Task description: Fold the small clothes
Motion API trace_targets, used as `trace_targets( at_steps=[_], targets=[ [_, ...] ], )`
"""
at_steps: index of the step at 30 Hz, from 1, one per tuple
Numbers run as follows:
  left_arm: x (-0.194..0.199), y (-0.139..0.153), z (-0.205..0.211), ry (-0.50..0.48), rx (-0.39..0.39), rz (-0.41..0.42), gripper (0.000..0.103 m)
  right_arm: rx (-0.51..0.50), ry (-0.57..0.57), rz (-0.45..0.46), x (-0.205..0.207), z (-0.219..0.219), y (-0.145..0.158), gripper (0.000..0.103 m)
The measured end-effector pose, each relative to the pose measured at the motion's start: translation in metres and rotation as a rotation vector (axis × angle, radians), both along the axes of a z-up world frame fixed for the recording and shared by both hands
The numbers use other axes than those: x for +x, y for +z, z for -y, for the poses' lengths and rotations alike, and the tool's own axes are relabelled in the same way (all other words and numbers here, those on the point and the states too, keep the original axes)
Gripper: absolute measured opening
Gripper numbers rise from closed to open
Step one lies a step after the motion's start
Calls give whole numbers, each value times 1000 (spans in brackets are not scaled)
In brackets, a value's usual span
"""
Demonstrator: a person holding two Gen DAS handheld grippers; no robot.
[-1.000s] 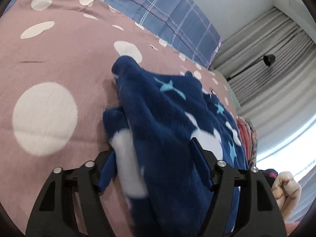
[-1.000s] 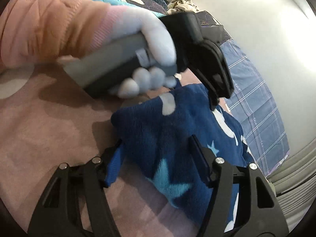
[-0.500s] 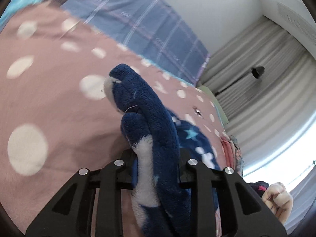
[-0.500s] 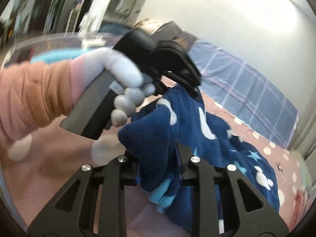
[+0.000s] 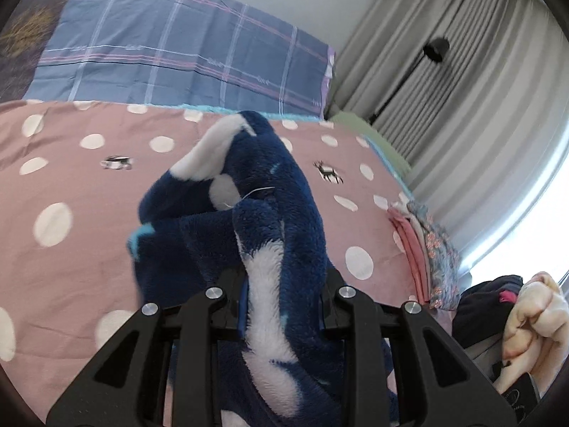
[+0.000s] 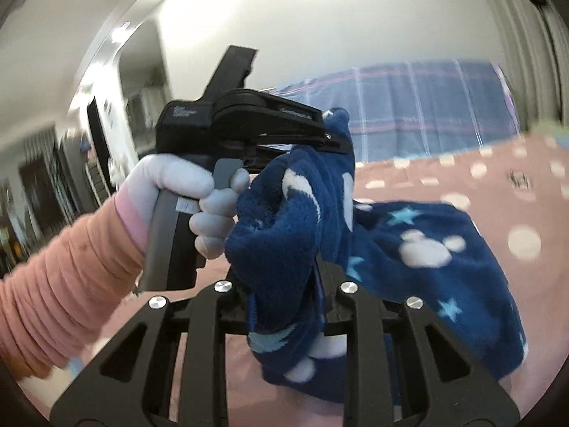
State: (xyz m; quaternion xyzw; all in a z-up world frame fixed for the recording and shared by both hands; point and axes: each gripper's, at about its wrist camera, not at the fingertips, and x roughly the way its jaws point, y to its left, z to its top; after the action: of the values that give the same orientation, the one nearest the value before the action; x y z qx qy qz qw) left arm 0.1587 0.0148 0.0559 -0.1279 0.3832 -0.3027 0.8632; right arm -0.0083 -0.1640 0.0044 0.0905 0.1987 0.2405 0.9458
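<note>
Open bedspread [image 5: 89, 213] leftward (folded clothes stack [image 5: 423, 245] crowding the right edge)

We see daylight glaring white through the window [image 5: 533, 206] at right. The right wrist view smears with motion blur, its wall [image 6: 320, 28] overexposed. Fisheye bending curves both pictures, corners black.

From my left camera I see a pink dotted bedspread [image 5: 89, 213] filling the lower half, a blue plaid pillow [image 5: 177, 53] at 11 o'clock, grey curtains [image 5: 462, 89] at 2 o'clock, and a folded pile of clothes [image 5: 423, 245] at 3 o'clock.
</note>
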Motion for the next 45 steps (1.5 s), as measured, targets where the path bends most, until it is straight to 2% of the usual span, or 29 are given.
trace_targets(
  at_steps=[5,10,14,15,18,21,24,27,30,32,33,35,38,41,42,43,45],
  targets=[
    [7,-12,77,-43,126,-26,28,217,-40,-109,10,76,-24,22],
    [10,-38,141,-107,219,-58,29,343,-94,-173,-1,128,-49,21],
    [17,-69,180,-103,319,-78,41,442,-126,-266,-2,163,-81,21],
    [18,-77,187,-99,337,-71,44,493,-126,-318,4,176,-97,21],
    [18,-79,199,-114,334,-52,51,638,-126,-423,8,195,-129,21],
    [16,-71,210,-148,337,-61,52,709,-98,-449,8,205,-145,21],
    [12,-49,207,-183,301,-53,52,683,-95,-439,6,202,-141,23],
    [-1,-16,185,-171,310,70,52,646,-95,-423,6,201,-140,25],
    [-13,-3,153,-118,387,178,52,615,-99,-413,4,203,-140,27],
    [-21,-10,130,-132,426,192,48,566,-111,-399,-1,201,-134,28],
    [-24,-16,122,-152,447,188,39,544,-116,-392,0,200,-133,28],
    [-31,-36,112,-185,524,171,28,489,-132,-376,-4,199,-129,29],
    [-41,-51,113,-218,540,208,23,432,-157,-365,-9,198,-123,31],
    [-40,-62,135,-279,515,209,23,402,-184,-362,-11,199,-117,31],
    [-41,-69,146,-304,530,211,23,392,-202,-358,-14,200,-113,31],
    [-42,-81,161,-320,591,231,23,378,-222,-353,-17,202,-109,32],
    [-42,-88,175,-329,632,242,21,311,-322,-333,-26,206,-100,43]
  ],
)
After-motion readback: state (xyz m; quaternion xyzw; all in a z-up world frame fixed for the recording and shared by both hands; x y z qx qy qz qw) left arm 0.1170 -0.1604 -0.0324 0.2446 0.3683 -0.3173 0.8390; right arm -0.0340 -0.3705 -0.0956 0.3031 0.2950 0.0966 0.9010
